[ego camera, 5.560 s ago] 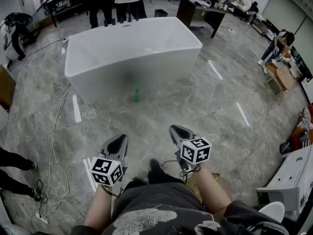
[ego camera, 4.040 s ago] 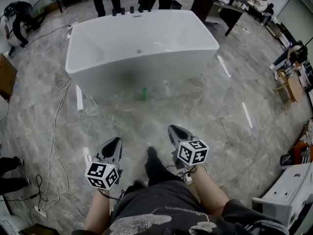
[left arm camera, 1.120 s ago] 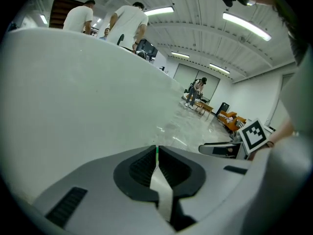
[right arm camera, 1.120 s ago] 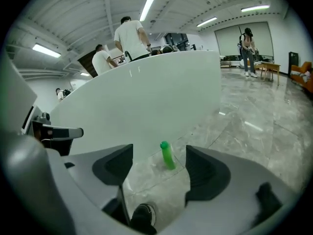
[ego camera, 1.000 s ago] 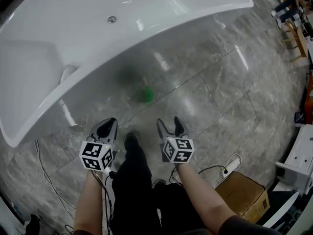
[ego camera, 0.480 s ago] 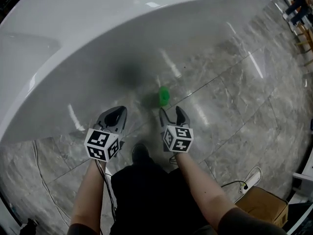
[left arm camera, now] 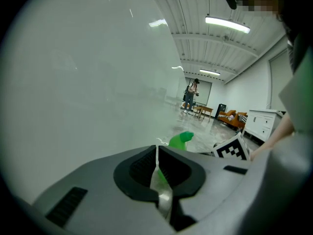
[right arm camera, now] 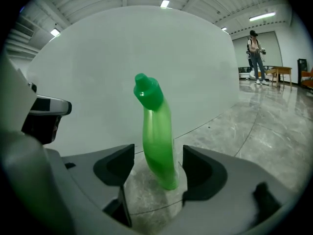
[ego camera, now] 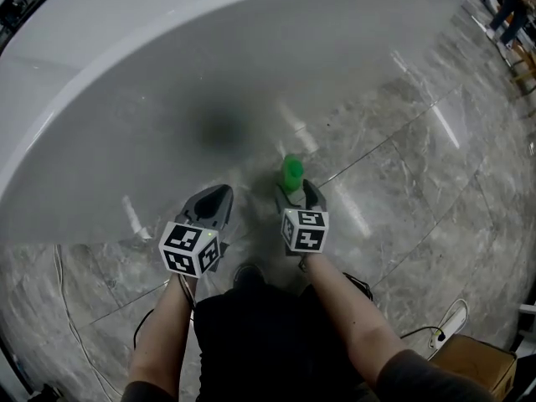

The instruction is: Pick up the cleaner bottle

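The green cleaner bottle (ego camera: 291, 172) stands upright on the grey marble floor, close to the outer wall of the white bathtub (ego camera: 167, 74). My right gripper (ego camera: 295, 193) is open, and its two jaws stand on either side of the bottle's lower body (right arm camera: 157, 136) with a gap on each side. The bottle's bent neck and cap rise above the jaws. My left gripper (ego camera: 213, 201) is shut with nothing in it and hangs to the left of the bottle. In the left gripper view the bottle's cap (left arm camera: 181, 140) shows just past the closed jaws (left arm camera: 157, 155).
The bathtub wall (right arm camera: 98, 72) curves right behind the bottle and fills the far side. The person's dark shoe (ego camera: 249, 275) is on the floor behind the grippers. A white cable (ego camera: 444, 325) and a cardboard box (ego camera: 494, 363) lie at the lower right. A person (right arm camera: 255, 48) stands far off.
The view has closed in on the tub wall. Both grippers moved forward and up the frame; the right one now has the bottle between its open jaws, where it was short of it before.
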A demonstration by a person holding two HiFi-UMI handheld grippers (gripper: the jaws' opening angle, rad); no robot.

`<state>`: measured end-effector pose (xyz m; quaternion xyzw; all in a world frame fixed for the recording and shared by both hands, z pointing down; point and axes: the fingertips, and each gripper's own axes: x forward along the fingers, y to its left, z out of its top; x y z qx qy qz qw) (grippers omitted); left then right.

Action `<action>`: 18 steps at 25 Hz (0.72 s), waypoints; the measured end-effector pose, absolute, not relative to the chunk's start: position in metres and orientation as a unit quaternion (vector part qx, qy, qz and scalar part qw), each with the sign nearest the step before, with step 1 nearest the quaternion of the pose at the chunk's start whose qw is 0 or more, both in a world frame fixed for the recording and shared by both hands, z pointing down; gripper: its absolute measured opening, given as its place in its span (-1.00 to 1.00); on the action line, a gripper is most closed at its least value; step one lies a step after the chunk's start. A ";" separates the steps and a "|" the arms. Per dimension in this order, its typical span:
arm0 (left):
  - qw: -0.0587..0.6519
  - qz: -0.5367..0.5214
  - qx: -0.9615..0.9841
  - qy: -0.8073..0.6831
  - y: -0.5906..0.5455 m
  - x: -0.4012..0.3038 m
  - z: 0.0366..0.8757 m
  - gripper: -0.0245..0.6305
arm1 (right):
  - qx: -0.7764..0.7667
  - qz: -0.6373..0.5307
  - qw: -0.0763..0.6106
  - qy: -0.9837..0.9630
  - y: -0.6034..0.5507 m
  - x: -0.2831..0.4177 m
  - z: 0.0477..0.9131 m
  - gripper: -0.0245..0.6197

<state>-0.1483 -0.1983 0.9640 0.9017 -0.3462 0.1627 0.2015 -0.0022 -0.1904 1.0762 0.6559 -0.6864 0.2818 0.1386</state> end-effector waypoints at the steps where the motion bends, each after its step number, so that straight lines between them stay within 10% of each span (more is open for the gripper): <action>1: 0.201 0.160 0.901 -0.349 -0.201 -0.147 0.966 -0.85 | 0.658 0.280 0.135 -0.686 -0.194 -0.002 1.077 0.05; 18: 0.217 0.146 0.903 -0.341 -0.229 -0.141 0.992 -0.85 | 0.698 0.259 0.111 -0.659 -0.243 0.006 1.106 0.04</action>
